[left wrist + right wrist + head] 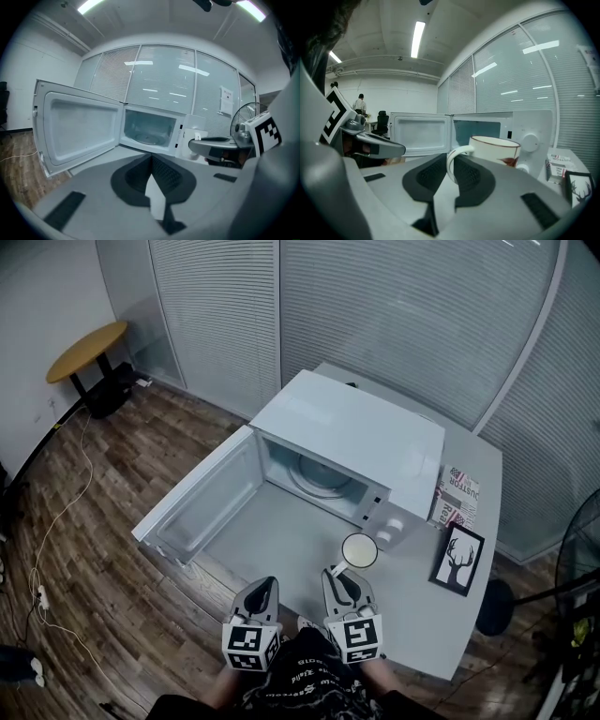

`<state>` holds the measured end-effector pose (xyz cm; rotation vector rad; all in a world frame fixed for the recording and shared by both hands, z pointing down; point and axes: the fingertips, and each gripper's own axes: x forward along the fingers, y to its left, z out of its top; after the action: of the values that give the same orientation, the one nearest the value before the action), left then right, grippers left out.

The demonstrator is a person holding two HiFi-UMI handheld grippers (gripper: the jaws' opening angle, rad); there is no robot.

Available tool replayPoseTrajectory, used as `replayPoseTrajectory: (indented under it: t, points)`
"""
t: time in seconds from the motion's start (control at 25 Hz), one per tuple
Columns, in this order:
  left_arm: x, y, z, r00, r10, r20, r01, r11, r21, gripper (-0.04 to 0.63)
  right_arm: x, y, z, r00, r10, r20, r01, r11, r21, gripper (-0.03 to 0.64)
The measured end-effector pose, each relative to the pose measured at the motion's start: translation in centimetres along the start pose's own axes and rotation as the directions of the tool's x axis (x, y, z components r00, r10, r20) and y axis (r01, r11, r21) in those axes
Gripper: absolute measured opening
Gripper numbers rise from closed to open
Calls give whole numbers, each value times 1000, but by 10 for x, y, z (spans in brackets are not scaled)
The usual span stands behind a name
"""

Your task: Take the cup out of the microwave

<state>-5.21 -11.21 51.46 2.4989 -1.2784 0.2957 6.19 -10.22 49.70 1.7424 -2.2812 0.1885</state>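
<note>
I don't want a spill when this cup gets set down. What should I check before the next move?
1. Cup clear of the microwave: ok, it is outside the cavity.
2. Right gripper on the cup's handle: ok, jaws pinch it.
3. Cup upright: ok, rim looks level.
4. Bare table near the cup: ok.
5. Left gripper out of the way: ok, shut, empty, alongside.
6. Liquid in the cup: cannot tell.
</note>
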Motion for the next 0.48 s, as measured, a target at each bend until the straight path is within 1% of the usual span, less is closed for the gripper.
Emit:
replayPoseTrajectory:
  t: [0.48]
  points:
    - [-3,-12,3,999,3,36,-3,1000,25,8,-28,-5,-9,999,-49,-4,50,999,13,48]
